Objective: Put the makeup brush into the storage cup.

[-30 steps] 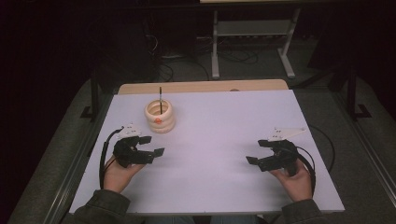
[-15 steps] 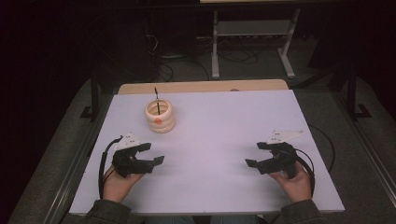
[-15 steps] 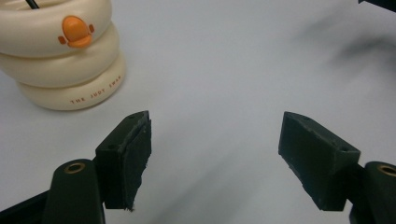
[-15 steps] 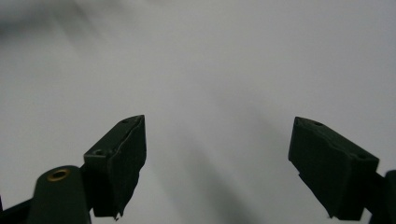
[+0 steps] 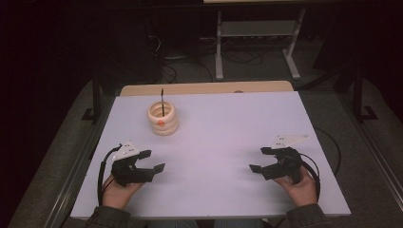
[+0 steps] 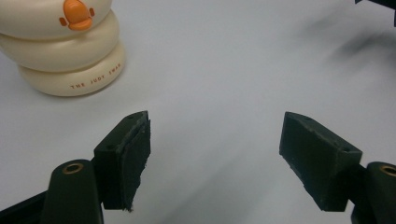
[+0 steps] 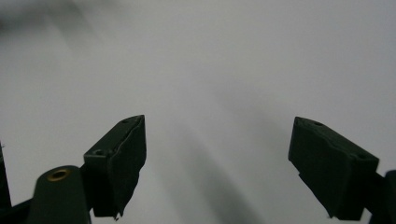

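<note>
High view: smooth white table (image 5: 223, 142) | ribbed cream holder (image 5: 162, 118) | left tool (image 5: 153, 161), right tool (image 5: 259, 160) both agape, empty

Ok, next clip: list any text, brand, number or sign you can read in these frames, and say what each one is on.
"THE JUDY SWAN", as best it reads, in small brown capitals on the bottom ring of the cream ringed holder; the last word is slightly blurred.
The orange mark on an upper ring is a beak-like emblem, not lettering.
The grey plates on the left gripper and right gripper carry only small dark spots, too small to read.
</note>
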The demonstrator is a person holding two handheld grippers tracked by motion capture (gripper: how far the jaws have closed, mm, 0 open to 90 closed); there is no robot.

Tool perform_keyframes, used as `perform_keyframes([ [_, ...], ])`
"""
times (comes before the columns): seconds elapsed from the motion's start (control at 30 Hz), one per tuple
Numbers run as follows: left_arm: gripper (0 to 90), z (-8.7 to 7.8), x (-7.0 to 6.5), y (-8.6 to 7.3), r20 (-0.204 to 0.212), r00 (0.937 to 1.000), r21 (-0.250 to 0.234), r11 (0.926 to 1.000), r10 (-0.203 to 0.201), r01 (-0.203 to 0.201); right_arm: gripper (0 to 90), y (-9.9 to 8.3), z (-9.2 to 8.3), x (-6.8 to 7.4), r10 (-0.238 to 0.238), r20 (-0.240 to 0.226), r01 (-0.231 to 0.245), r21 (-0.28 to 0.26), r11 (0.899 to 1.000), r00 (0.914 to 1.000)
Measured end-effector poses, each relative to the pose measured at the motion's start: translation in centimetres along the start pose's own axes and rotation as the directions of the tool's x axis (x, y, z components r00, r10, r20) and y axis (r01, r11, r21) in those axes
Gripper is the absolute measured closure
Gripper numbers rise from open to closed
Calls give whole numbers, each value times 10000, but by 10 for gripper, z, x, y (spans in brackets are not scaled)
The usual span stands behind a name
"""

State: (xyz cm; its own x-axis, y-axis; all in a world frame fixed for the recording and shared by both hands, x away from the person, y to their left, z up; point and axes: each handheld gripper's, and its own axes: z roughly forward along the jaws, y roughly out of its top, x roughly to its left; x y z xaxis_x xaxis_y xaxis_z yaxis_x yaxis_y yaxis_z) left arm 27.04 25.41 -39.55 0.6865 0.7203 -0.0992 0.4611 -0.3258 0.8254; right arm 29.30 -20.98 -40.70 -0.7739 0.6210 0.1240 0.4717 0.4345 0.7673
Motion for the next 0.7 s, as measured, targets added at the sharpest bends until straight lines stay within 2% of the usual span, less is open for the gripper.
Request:
perform_keyframes([
  [0.27,238,2,-2,0,110,9999,70,9999,129,-129,179,0,2,0,115,-142,-113,101,9999,9998],
  [0.33,237,2,-3,1,219,9997,6,9999,112,-112,180,0,0,4,99,-121,-99,-17,9999,9999],
  [0.47,238,1,-4,3,248,9993,-48,9996,264,-263,180,1,3,7,12,-157,-11,56,10000,9999],
  [0.5,238,1,-4,3,265,9994,-91,9997,227,-224,179,1,4,7,-125,-162,126,64,9999,9998],
  [0.63,237,-1,-3,3,349,9992,-173,9997,200,-194,180,1,5,11,-154,-154,158,274,9995,9998],
  [0.7,238,-1,-3,3,392,9991,-213,9996,179,-170,180,0,5,11,-213,-102,215,187,9996,9997],
])
